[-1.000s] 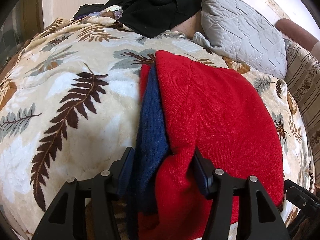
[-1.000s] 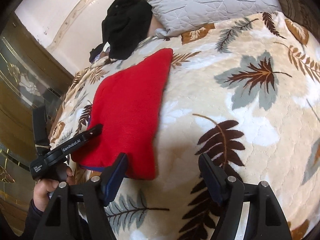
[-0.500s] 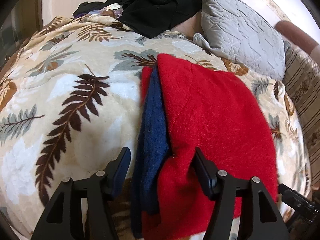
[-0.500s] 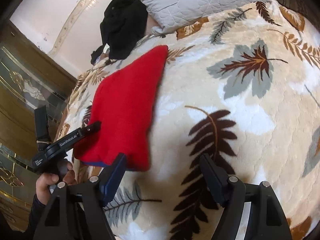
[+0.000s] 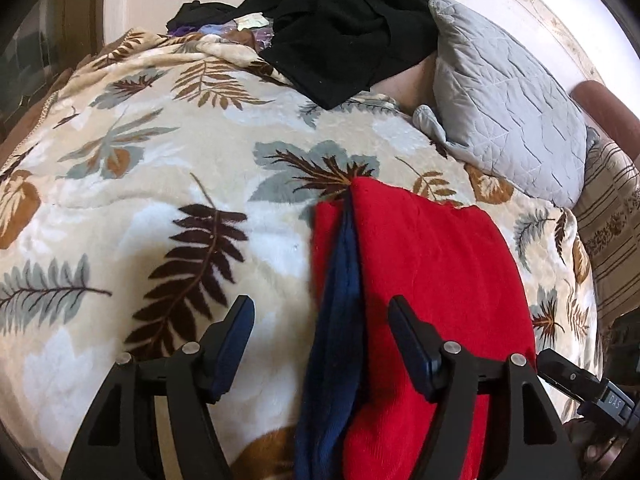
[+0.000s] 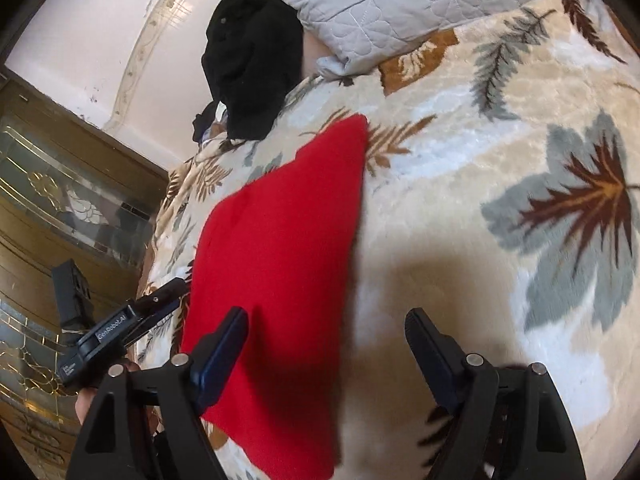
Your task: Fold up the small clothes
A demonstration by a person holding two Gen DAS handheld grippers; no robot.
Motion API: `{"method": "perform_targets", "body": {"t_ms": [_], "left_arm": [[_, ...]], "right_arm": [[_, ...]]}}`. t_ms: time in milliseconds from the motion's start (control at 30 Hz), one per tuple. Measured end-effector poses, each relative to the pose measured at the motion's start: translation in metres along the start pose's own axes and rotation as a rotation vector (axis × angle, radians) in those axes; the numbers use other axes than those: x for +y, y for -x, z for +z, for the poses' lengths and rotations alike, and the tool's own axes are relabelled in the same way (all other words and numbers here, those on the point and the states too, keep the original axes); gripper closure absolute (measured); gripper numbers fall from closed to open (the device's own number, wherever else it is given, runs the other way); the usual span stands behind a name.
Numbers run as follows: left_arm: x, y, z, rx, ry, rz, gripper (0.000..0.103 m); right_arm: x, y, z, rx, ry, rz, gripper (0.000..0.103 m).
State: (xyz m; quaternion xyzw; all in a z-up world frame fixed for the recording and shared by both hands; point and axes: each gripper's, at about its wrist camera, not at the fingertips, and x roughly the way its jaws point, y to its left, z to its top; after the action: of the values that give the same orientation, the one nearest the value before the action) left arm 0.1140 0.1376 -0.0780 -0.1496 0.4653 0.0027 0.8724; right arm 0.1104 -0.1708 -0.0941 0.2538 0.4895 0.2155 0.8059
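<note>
A folded red garment (image 5: 432, 280) lies flat on the leaf-print blanket (image 5: 140, 184), with a navy layer (image 5: 340, 320) showing along its left edge. In the left wrist view the garment fills the area from the centre down to 5 o'clock. The left gripper (image 5: 322, 340) hangs above the garment's near edge with its jaws spread wide and holding nothing; the navy strip runs up between the two fingers, and the right-hand finger overlaps the red cloth, though contact cannot be told.

In the right wrist view the red garment (image 6: 288, 264) stretches from 11 o'clock near the centre down to 7 o'clock. The right gripper (image 6: 326, 344) has its jaws released and wide apart, gripping nothing; its left finger sits over the red fabric and its right finger over bare blanket. The left gripper (image 6: 132, 320) appears at 9 o'clock, just beside the garment's left edge.

A pile of black clothes (image 5: 344, 24) sits at 12 o'clock at the far end of the bed, next to a grey quilted pillow (image 5: 504, 100) at 2 o'clock
</note>
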Motion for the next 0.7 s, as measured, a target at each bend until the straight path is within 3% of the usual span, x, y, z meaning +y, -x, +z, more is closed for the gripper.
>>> {"method": "perform_targets", "body": {"t_ms": [567, 633, 700], "left_arm": [[0.000, -0.011, 0.009, 0.011, 0.016, -0.098, 0.033], [-0.003, -0.021, 0.007, 0.047, 0.006, -0.121, 0.024], [-0.001, -0.043, 0.002, 0.139, 0.023, -0.188, 0.018]], "right_arm": [[0.012, -0.057, 0.019, 0.084, -0.002, 0.018, 0.019], [0.013, -0.058, 0.019, 0.083, 0.000, 0.021, 0.019], [0.014, -0.062, 0.021, 0.085, 0.001, 0.022, 0.019]]}}
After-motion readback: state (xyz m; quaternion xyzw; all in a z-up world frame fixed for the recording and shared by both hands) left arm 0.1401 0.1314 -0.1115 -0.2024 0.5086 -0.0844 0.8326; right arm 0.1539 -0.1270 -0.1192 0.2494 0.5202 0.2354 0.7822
